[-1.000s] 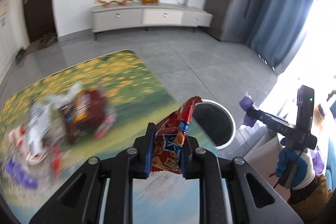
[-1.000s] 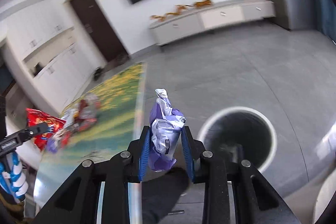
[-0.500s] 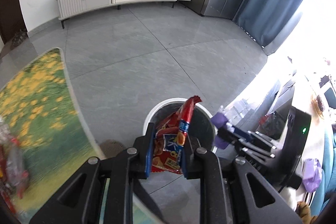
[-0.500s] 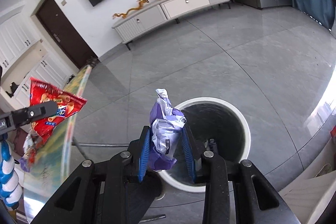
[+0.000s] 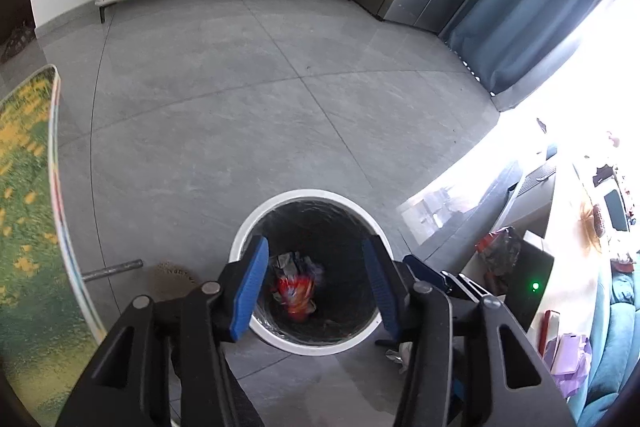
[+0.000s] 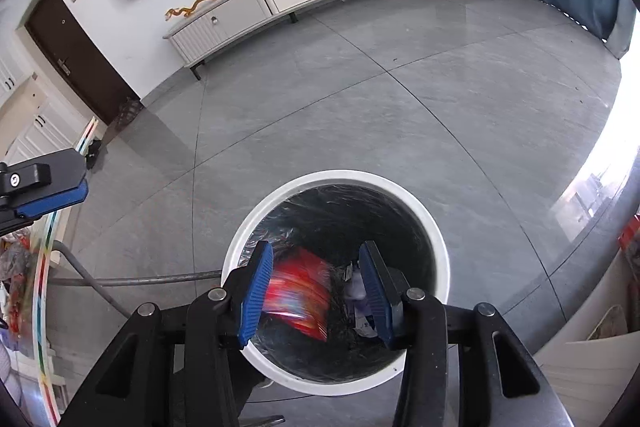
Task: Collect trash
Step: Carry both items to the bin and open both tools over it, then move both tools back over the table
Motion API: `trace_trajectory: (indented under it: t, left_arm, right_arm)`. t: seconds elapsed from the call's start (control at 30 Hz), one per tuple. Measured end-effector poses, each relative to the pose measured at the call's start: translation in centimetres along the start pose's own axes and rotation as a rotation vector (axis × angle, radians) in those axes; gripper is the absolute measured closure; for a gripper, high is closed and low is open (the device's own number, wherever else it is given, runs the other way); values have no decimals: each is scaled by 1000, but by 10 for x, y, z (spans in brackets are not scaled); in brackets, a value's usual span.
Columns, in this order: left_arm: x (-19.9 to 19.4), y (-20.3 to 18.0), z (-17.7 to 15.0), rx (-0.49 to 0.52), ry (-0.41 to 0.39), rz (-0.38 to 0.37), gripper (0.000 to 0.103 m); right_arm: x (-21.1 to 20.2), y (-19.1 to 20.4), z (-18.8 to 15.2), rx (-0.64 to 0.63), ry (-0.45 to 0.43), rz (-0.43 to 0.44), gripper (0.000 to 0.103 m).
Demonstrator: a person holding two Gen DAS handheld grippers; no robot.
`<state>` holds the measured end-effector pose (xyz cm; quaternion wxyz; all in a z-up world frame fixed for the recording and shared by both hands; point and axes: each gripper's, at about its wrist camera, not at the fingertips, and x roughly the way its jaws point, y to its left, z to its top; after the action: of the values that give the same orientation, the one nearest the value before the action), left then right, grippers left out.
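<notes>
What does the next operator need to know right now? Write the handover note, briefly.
Left gripper: over the bin, fingers opening, nothing between them.
Right gripper: over the same bin, fingers opening, nothing gripped.
Red snack bag: blurred inside the bin. Purple wrapper: also inside the bin.
Done: both pieces are in the bin.
Left: more wrappers lie at the table's edge; fetch them next.

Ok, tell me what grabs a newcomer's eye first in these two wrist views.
The white round trash bin with its black liner sits right below both grippers. A red snack wrapper, blurred, is inside it with a purple wrapper beside it. The left gripper and right gripper hang over the rim, jaws opening with nothing between the pads.
</notes>
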<state>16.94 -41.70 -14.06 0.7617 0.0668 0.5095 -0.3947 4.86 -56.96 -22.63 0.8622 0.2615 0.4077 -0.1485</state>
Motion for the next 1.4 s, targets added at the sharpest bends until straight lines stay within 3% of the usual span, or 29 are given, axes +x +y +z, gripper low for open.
trace_trajectory:
  t: [0.3, 0.67, 1.17, 1.4]
  left_arm:
    - [-64, -4, -14, 35, -164, 37, 55]
    - [-162, 17, -52, 56, -282, 161, 55]
    - [-305, 113, -145, -51, -442, 377, 55]
    - [-366, 177, -195, -180, -513, 445, 55]
  right_arm:
    - [-35, 11, 4, 1, -76, 0, 56]
    - [-119, 71, 8, -109, -233, 32, 51]
    - [-201, 181, -1, -317, -356, 135, 48]
    - [-215, 238, -7, -432, -365, 161, 48]
